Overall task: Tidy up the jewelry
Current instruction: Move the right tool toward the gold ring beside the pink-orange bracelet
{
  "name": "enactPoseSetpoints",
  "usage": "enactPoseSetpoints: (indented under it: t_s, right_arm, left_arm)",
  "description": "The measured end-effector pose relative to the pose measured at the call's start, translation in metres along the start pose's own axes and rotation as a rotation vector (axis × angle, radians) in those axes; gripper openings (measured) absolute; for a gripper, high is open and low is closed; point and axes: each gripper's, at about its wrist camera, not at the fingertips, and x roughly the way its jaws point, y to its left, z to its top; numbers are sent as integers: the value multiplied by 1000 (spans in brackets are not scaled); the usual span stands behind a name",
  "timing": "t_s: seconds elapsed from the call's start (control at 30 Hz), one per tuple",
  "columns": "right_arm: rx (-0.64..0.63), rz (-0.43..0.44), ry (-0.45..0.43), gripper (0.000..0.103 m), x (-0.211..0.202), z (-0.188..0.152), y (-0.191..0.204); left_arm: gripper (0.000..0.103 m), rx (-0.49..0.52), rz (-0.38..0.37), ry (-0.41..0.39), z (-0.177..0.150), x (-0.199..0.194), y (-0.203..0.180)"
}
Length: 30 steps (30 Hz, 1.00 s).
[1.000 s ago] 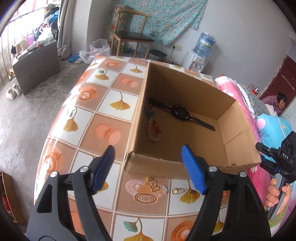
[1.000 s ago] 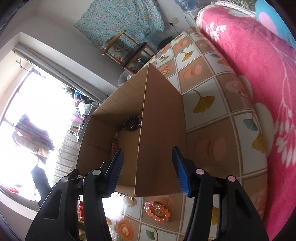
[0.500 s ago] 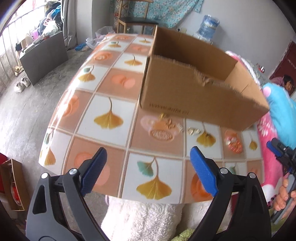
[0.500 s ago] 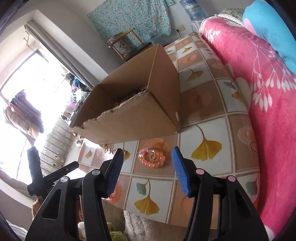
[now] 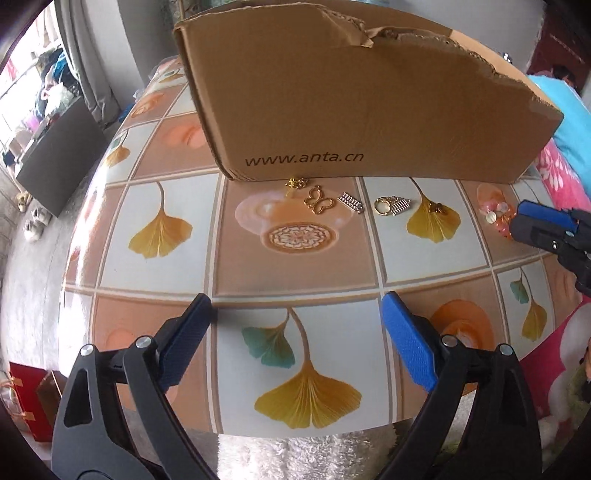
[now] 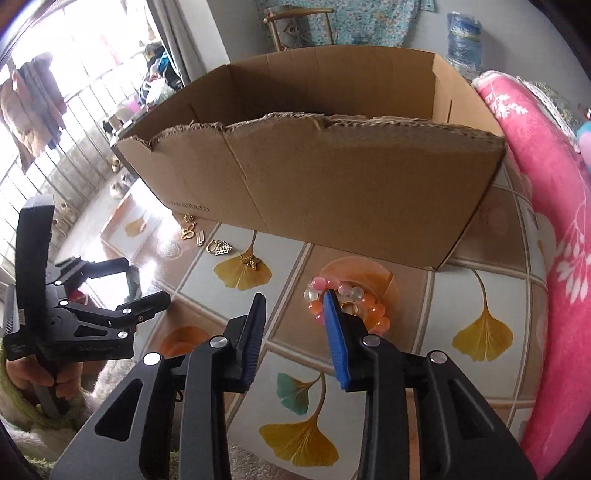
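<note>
An open cardboard box [image 5: 369, 92] stands on the tiled table; it also shows in the right wrist view [image 6: 332, 177]. Small gold and silver charms lie in front of it: a butterfly charm [image 5: 319, 201], a silver bar [image 5: 351, 202], a gold ring with a comb charm [image 5: 391, 205]. A pink and orange bead bracelet [image 6: 347, 302] lies to the right. My left gripper [image 5: 295, 332] is open and empty, low over the table's near edge. My right gripper [image 6: 295, 325] is open and empty, its right finger just in front of the bracelet.
The table [image 5: 177, 266] has a ginkgo-leaf cover. A pink blanket [image 6: 554, 221] lies along the right side. A white fluffy cushion [image 5: 295, 458] sits below the near edge. A chair [image 6: 295, 22] and a water bottle [image 6: 463, 33] stand behind the box.
Both grippers have drawn back from above the box and dropped low in front of it. The right gripper has come close to the bead bracelet. Both stay open.
</note>
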Motion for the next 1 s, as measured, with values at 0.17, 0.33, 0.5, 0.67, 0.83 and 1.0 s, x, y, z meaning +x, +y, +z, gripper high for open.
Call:
enactPoseSetpoints:
  t_s: [0.17,0.33,0.5,0.67,0.83,1.0]
  right_arm:
    - [-116,-102,68,25,15,3,18]
    - [-121,-126,114,10,25,2,16]
    - [-69,-95,101,10,19,4,9]
    - [36,-55,30,10,-7,6,-11]
    - [197,0,-55,10,-44,9,-45]
    - [348,71,-140,10,-76,-3,-79]
  left_arm:
    - [95,19,-21,-17,-3,1,2]
    - [95,46,-35,-19,-2,3,4]
    - [95,53,-38,-26,0,5,1]
    - [95,57,-39,-26,2,6,2]
    - [95,58,-39,-21,2,5,1]
    - [95,59,-38,-14,3,5,0]
